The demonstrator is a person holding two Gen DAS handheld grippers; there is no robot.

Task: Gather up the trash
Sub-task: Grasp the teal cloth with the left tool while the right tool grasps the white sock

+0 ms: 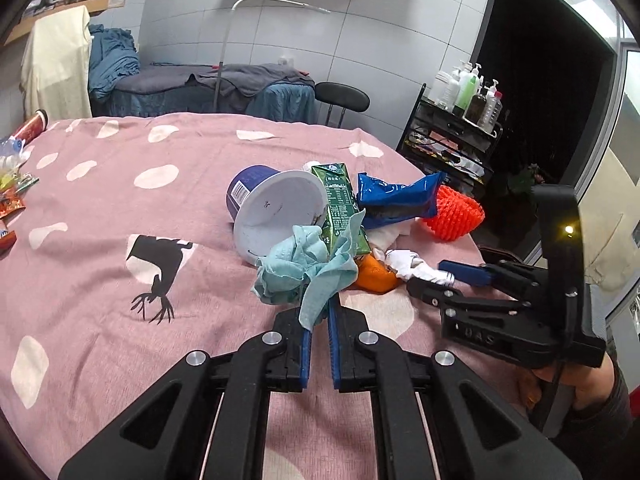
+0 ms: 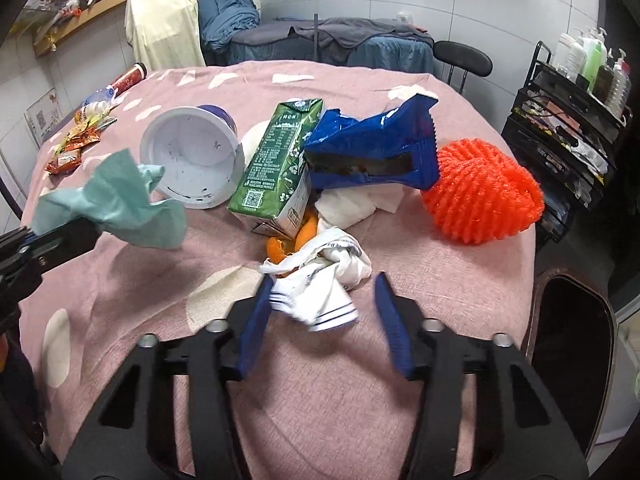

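Our left gripper [image 1: 320, 312] clamps the teal tissue [image 1: 304, 268], lifted just left of the green carton [image 2: 276, 168], whose small print and QR code we cannot read. Our right gripper [image 2: 324, 312] straddles a white wrapper [image 2: 320, 292] below it, jaws apart.

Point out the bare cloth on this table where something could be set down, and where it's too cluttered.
Free: the pink cloth left of the tipped white cup, around the deer print, and the near strip before the tongs. Crowded: the cluster of cup, green carton, blue wrapper and orange mesh ball; small wrappers litter the far-left edge.
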